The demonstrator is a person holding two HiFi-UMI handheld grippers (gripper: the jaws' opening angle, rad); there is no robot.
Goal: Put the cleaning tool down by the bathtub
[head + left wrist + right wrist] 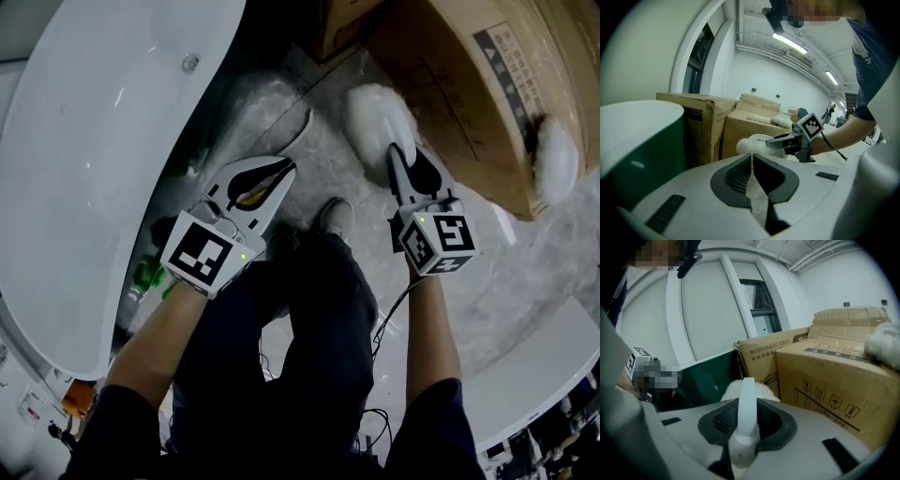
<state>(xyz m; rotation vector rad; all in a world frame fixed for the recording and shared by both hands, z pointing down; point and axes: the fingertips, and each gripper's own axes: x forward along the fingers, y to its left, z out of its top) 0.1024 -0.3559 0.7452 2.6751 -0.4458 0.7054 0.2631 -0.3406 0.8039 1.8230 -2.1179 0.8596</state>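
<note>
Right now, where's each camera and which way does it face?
Head view: on the head, steeply down between bathtub and cardboard boxes; forearms, legs, left gripper, right gripper.
Left gripper view: along its shut jaws toward the boxes; right forearm.
Right gripper view: along jaws clamping the cleaning tool, boxes behind; left gripper's cube.
Shared: all show the cleaning tool.

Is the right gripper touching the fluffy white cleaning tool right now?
Touching. In the right gripper view, the right gripper has its jaws closed on the cleaning tool handle.
</note>
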